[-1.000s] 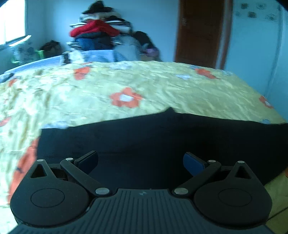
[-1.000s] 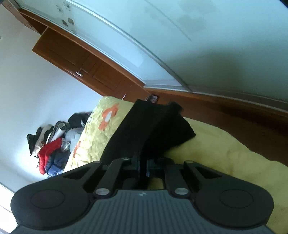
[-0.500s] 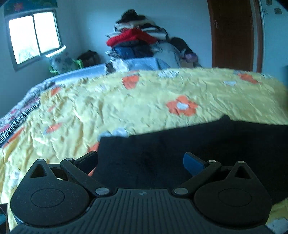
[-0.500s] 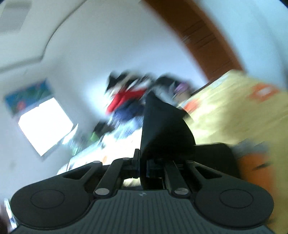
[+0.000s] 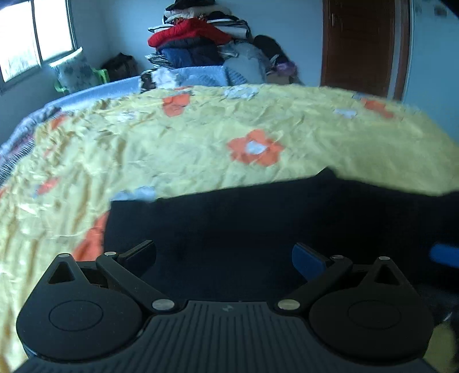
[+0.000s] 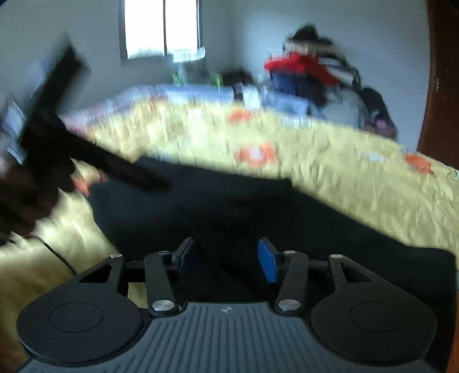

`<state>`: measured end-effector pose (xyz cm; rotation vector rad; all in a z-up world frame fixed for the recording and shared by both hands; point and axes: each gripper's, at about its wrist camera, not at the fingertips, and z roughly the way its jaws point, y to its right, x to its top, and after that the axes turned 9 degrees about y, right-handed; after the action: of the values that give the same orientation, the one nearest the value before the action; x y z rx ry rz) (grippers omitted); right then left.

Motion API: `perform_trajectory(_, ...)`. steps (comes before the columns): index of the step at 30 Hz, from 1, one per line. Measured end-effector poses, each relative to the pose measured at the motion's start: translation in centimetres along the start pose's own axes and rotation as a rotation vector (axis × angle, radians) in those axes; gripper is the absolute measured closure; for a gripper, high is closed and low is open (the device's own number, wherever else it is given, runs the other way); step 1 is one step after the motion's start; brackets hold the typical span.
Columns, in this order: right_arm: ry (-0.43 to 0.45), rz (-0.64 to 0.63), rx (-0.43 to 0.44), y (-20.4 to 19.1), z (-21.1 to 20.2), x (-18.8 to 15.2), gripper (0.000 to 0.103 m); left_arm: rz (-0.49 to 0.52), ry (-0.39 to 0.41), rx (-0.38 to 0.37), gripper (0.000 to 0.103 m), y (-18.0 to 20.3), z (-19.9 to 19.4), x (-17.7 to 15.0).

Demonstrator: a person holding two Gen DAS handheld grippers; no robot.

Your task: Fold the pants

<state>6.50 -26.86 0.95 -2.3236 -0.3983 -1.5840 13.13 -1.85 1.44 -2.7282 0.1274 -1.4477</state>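
While the right claw [image 6: 225, 259] is opening with nothing pinched above the black pants [image 5: 258, 223], the folded layer is best being released flat. The left claw [image 5: 223, 256] is being held wide and empty over the bed [image 5: 172, 149].

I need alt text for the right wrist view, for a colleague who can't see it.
Blurred view: the right gripper, jaws opening with nothing between them, hangs over black pants spread on a yellow flowered bedspread. Behind are a window and a clothes pile.

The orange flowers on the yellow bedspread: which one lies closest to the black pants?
The orange flower at the left edge of the pants: the black cloth partly covers it. The big flower in mid-bedspread and the ones farther back lie clear of the pants.
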Motion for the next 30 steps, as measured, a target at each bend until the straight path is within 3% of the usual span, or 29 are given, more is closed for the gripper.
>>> perform_trajectory(2,0.007,0.039,-0.141,2.6,-0.2,-0.3,0.055,-0.018,-0.009,-0.058,0.000,1.4,0.6,0.7)
perform_trajectory(3,-0.037,0.077,-0.213,4.2,-0.1,-1.0,0.053,-0.008,-0.022,-0.089,0.000,2.3,1.0,0.9)
perform_trajectory(5,-0.172,0.144,-0.222,7.2,0.6,-2.6,0.052,0.043,-0.036,-0.126,0.000,4.4,1.8,0.7)
perform_trajectory(6,-0.176,0.148,-0.207,8.1,0.2,-3.2,0.054,0.086,-0.043,-0.127,0.000,5.6,2.1,0.4)
perform_trajectory(8,-0.106,0.181,-0.217,10.0,-2.0,-3.3,0.054,0.169,-0.035,-0.107,0.000,7.6,2.8,-0.6)
perform_trajectory(11,-0.003,0.326,-0.347,14.5,-2.9,-2.5,0.047,0.260,-0.030,-0.073,0.000,9.7,3.3,-2.2)
perform_trajectory(12,-0.016,0.381,-0.421,16.4,-3.1,-2.9,0.036,0.277,-0.006,-0.065,0.000,10.0,2.9,-2.5)
perform_trajectory(13,-0.043,0.417,-0.447,17.1,-3.5,-3.5,0.035,0.298,0.010,-0.057,0.000,10.2,2.6,-2.7)
perform_trajectory(14,-0.069,0.459,-0.428,18.3,-3.3,-4.1,0.035,0.319,0.019,-0.057,0.000,10.3,2.4,-2.9)
perform_trajectory(16,-0.042,0.522,-0.307,19.2,-3.8,-5.2,0.037,0.346,0.038,-0.058,0.000,10.6,2.2,-3.2)
perform_trajectory(17,-0.044,0.512,-0.262,19.0,-3.9,-5.4,0.038,0.347,0.043,-0.057,0.000,10.6,2.2,-3.3)
perform_trajectory(18,-0.065,0.450,-0.296,18.3,-3.6,-5.4,0.044,0.340,0.043,-0.055,0.000,10.6,2.3,-3.3)
perform_trajectory(20,-0.119,0.249,-0.477,16.5,-2.3,-4.9,0.047,0.314,0.037,-0.054,0.000,10.4,2.3,-3.0)
perform_trajectory(21,-0.117,0.219,-0.553,15.9,-2.3,-4.6,0.044,0.305,0.040,-0.056,0.000,10.2,2.0,-2.9)
perform_trajectory(23,-0.083,0.205,-0.614,14.0,-2.5,-3.7,0.044,0.288,0.070,-0.037,0.000,9.2,1.1,-2.8)
perform_trajectory(24,-0.052,0.178,-0.587,12.6,-2.6,-2.8,0.039,0.278,0.084,-0.014,0.000,8.3,0.7,-3.0)
perform_trajectory(27,-0.015,0.050,-0.405,7.6,-1.0,0.0,0.000,0.219,0.074,0.033,0.000,4.5,-0.4,-2.9)
perform_trajectory(30,-0.036,-0.156,-0.233,1.0,2.4,1.7,0.000,0.118,0.040,0.080,0.000,-0.7,-1.5,-3.0)
